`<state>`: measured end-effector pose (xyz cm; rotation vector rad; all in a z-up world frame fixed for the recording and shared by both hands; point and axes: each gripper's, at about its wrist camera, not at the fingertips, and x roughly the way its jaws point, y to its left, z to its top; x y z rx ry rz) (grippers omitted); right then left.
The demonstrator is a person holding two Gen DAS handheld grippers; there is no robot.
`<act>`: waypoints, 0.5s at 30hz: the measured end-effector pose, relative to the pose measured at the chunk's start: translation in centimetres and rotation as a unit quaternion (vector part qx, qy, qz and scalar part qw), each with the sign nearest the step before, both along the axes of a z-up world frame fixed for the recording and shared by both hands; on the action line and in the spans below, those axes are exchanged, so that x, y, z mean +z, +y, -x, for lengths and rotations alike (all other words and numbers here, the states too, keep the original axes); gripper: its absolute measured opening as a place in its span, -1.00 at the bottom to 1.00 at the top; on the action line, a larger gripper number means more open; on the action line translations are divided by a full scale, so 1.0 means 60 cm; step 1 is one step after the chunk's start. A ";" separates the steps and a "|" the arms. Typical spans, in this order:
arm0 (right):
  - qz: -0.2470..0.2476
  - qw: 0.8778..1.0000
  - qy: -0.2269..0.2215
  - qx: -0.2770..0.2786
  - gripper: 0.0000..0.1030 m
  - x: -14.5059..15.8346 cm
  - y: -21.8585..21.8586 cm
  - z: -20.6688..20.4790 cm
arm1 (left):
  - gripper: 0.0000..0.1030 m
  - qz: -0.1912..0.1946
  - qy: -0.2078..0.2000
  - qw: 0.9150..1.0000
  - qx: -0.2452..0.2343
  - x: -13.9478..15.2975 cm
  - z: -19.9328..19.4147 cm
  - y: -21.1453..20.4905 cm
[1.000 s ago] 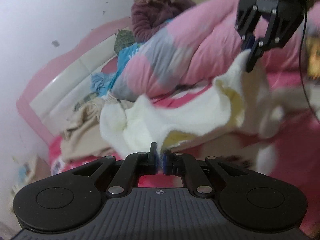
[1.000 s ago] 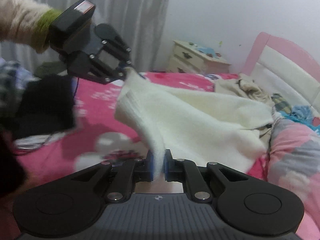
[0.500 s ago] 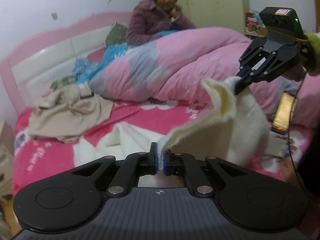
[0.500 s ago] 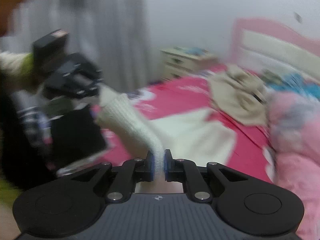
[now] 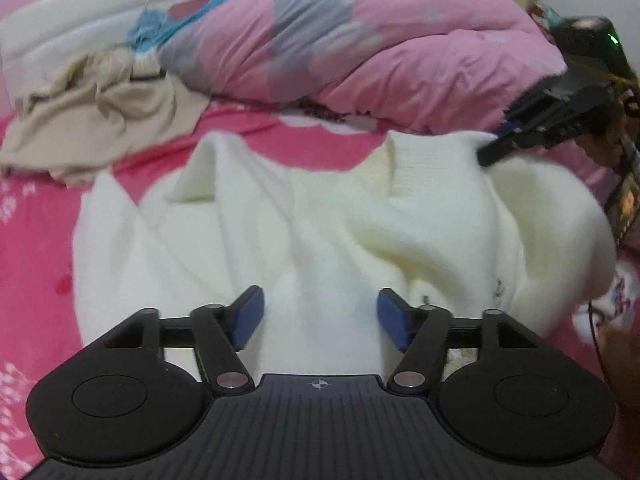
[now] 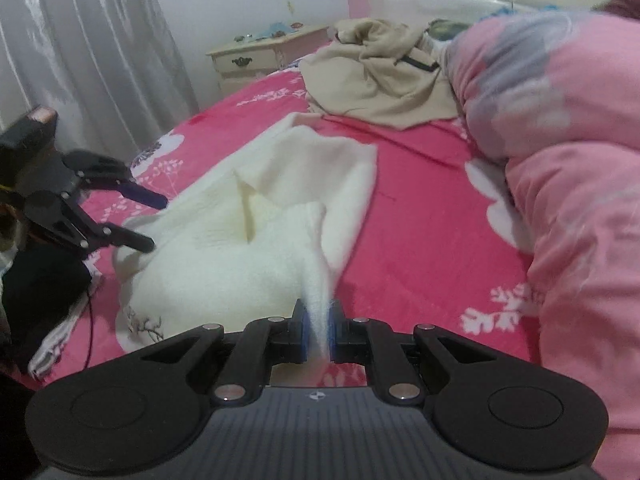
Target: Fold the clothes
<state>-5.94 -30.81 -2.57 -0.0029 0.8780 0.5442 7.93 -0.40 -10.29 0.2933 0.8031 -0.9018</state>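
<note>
A cream-white knitted garment [image 5: 320, 224] lies spread and rumpled on the pink bedsheet [image 5: 36, 216]; it also shows in the right wrist view [image 6: 224, 240]. My left gripper [image 5: 320, 316] is open just above the garment's near edge, with nothing between its blue pads. It also shows in the right wrist view [image 6: 148, 220], open. My right gripper [image 6: 318, 336] is shut on an edge of the garment. In the left wrist view the right gripper [image 5: 500, 142] sits at the garment's far right corner.
A beige garment [image 5: 96, 108] lies crumpled near the headboard; it also shows in the right wrist view [image 6: 380, 88]. A pink and grey quilt [image 5: 360, 44] is piled along the far side. A bedside cabinet [image 6: 260, 56] and curtain [image 6: 88, 48] stand beyond. Dark items [image 6: 36, 292] lie at the bed's edge.
The garment came down from the air onto the bed. My left gripper opened and let go of its edge. My right gripper stays shut on its edge.
</note>
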 end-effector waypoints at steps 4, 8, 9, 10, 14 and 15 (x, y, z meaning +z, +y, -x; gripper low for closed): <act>-0.030 0.999 0.012 -0.004 -0.78 -0.005 -0.012 0.003 | 0.37 0.031 0.073 0.997 0.017 -0.016 -0.043 -0.001; -0.054 0.998 0.020 -0.011 -0.78 -0.006 -0.019 0.006 | 0.32 0.037 0.103 0.994 0.001 -0.022 -0.053 -0.005; -0.060 0.998 0.021 -0.013 -0.78 -0.005 -0.022 0.008 | 0.22 0.036 0.105 0.994 -0.001 -0.021 -0.052 -0.005; -0.067 0.997 0.023 -0.015 -0.78 -0.003 -0.025 0.011 | 0.11 0.036 0.107 0.994 -0.003 -0.021 -0.050 -0.005; -0.100 0.994 0.030 -0.017 -0.78 0.003 -0.038 0.029 | 0.06 0.039 0.108 0.993 -0.013 -0.015 -0.033 0.012; -0.108 0.994 0.030 -0.009 -0.78 0.006 -0.039 0.036 | 0.12 0.039 0.108 0.993 -0.015 -0.014 -0.028 0.016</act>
